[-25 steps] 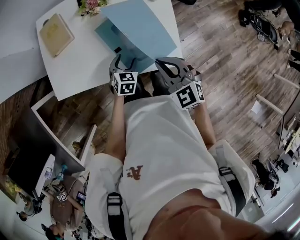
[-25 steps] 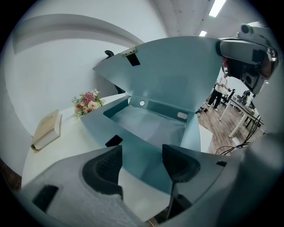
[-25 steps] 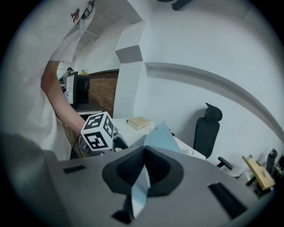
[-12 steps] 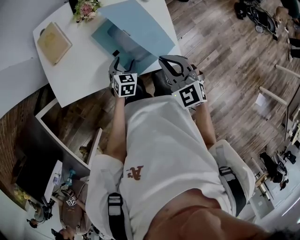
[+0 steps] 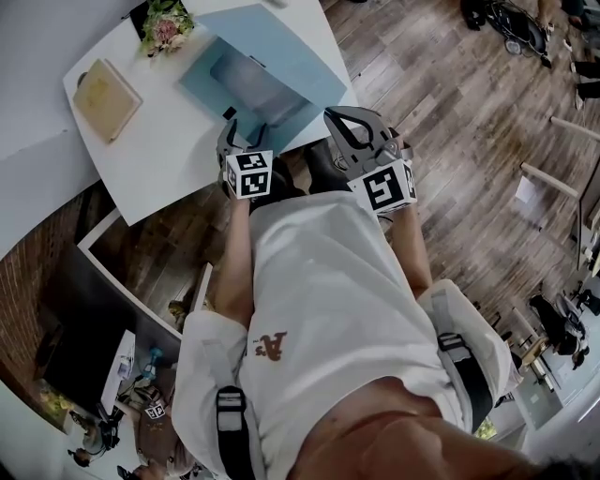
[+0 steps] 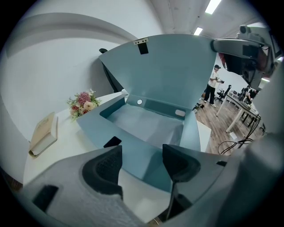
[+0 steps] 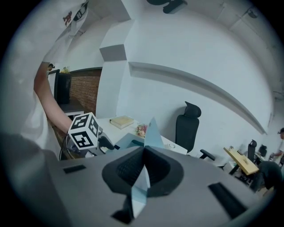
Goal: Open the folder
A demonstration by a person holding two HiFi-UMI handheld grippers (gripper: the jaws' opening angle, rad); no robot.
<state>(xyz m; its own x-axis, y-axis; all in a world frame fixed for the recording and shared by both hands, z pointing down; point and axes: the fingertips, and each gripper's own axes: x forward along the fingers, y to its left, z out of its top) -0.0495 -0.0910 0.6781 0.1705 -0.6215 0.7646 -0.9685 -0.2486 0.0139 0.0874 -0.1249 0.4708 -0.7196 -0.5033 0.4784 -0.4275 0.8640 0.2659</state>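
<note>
The near edge of the blue folder [image 5: 246,84] is covered in the head view by both grippers, and the grip on it cannot be made out there. In the right gripper view the lid [image 7: 153,131] is seen edge-on as a thin sliver, with the tray largely hidden behind the gripper body. The right gripper [image 7: 143,170] is pressed shut on the lid's free right-hand corner. The left gripper [image 6: 142,164] is held with its jaws wide apart just before the tray's near wall, nothing being pinched. The folder is set on the white table [image 5: 159,141], beside a book [image 5: 105,86] and flowers [image 5: 164,23]. Its lid is raised steeply from the far hinge, the long axis lying along that hinge, the opening turned toward the person.
</note>
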